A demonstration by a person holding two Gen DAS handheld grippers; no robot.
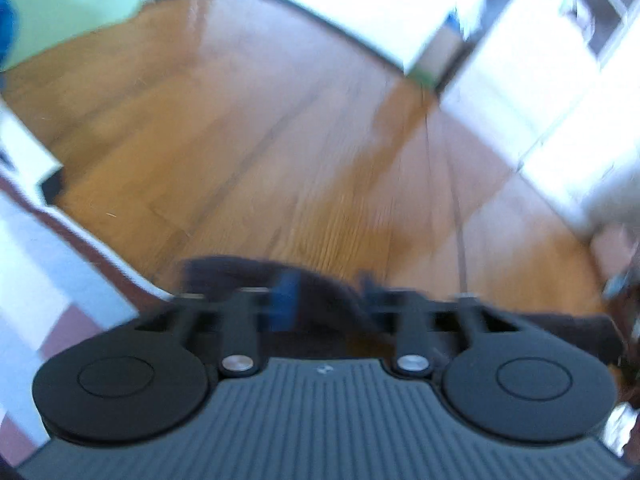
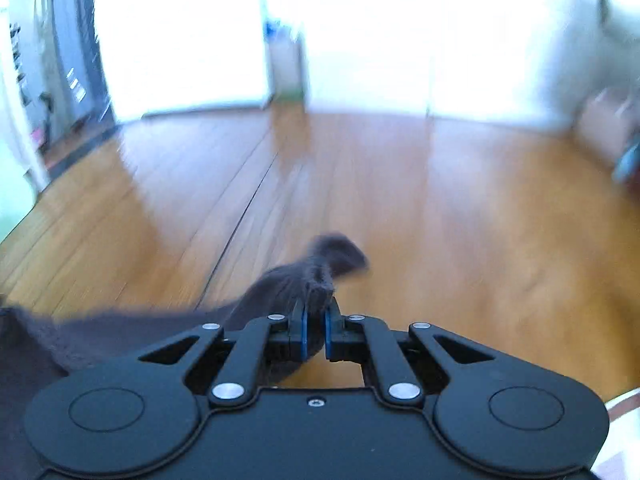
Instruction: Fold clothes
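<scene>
Dark grey garment pinched in my right gripper, jaws closed on a bunched edge; cloth trails left and low, tip flapping forward over the wood floor. My left gripper has its fingers apart, dark cloth between them, grip unclear. Heavy blur.

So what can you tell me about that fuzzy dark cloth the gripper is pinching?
The dark grey garment looks soft and fuzzy, like fleece or knit. The right gripper is shut on a bunched fold of it, and a floppy tip sticks out past the blue-edged fingers. The rest trails down and left, above the wooden floor. Blur hides what kind of garment it is.
</scene>
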